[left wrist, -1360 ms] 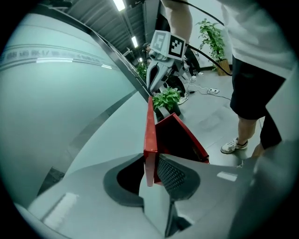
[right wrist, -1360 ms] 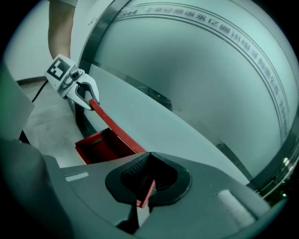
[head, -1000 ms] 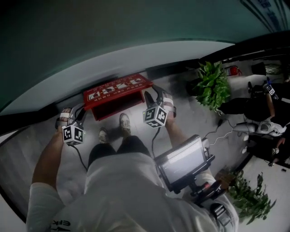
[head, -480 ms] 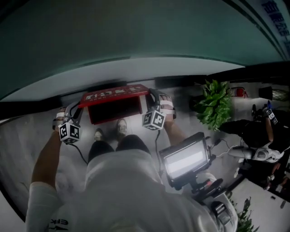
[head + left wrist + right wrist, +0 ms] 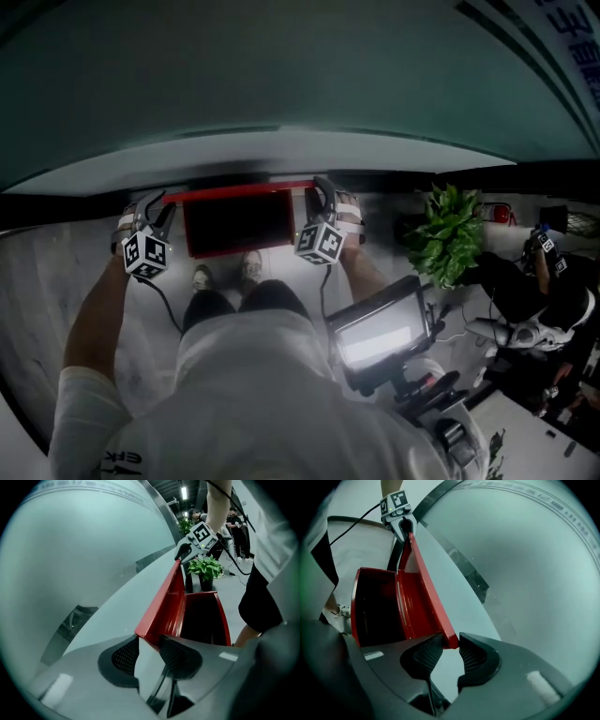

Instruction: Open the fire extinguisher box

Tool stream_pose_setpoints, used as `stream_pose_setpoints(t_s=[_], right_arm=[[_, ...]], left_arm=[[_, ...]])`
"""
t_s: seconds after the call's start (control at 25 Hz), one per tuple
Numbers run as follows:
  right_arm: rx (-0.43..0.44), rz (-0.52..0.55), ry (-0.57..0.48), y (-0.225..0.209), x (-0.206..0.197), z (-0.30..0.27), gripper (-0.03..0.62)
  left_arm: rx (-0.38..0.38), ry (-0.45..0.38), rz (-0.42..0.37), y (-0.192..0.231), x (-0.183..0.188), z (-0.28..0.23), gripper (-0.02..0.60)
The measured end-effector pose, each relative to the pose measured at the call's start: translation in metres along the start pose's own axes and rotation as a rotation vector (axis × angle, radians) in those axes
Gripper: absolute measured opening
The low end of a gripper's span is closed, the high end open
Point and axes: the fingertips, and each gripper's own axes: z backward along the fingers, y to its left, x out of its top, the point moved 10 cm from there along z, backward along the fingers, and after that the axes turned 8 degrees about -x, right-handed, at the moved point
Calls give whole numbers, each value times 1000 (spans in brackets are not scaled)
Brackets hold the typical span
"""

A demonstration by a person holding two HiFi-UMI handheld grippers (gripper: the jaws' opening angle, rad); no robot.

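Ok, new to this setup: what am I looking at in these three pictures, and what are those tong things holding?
No robot here: a person holds a gripper in each hand. One picture comes from a camera on the person's head, looking down; the other two cameras ride on the grippers and look along their jaws. On the floor, against a pale curved wall, stands a red fire extinguisher box with its lid swung up. The left gripper has one lid corner between its jaws, which are opening; the right gripper has the other corner, its jaws closing on it.
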Motion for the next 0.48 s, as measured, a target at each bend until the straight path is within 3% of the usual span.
stream_pose_setpoints(t_s=[0.48], right_arm=[[-11,-72,23,-12,6,-37,131]], left_arm=[[-6,62,104,30,6,-27,138]])
